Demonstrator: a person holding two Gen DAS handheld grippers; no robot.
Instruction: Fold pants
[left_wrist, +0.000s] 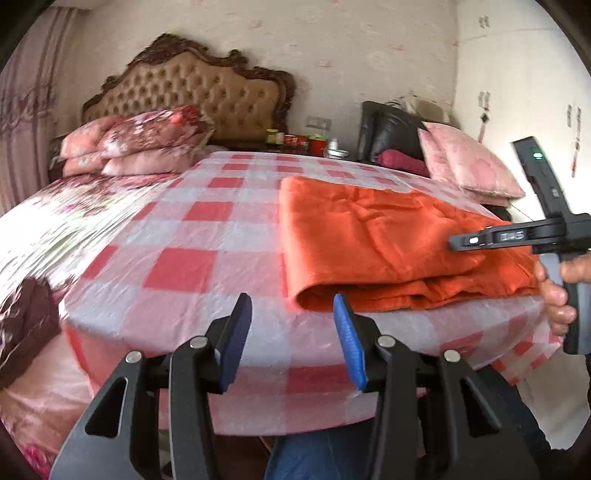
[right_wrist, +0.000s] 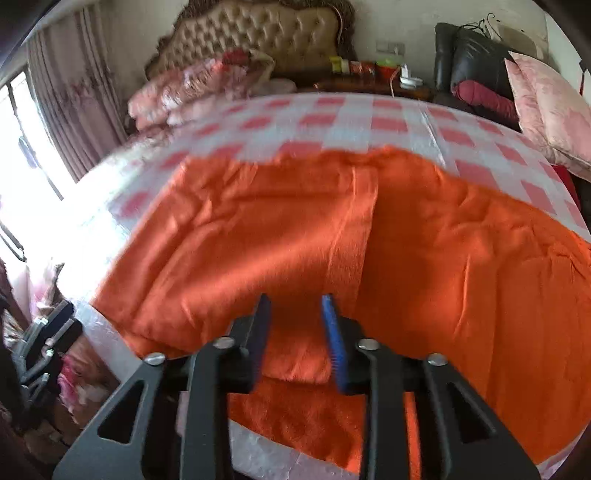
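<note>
I am holding two grippers, left (left_wrist: 291, 328) and right (right_wrist: 295, 328), fingers apart, gripping nothing, near one folded pants (left_wrist: 388, 240).

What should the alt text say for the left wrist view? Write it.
Folded orange pants lie on a red-and-white checked cloth over a bed. The left gripper, jaws open and empty, sits just short of their folded edge, while the right gripper reaches over them from the right.

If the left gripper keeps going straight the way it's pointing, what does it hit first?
Probably the red-and-white checked plastic sheet on the bed: the open left gripper points at its bare part, with the folded orange pants just right of that line. Depth is unclear.
</note>
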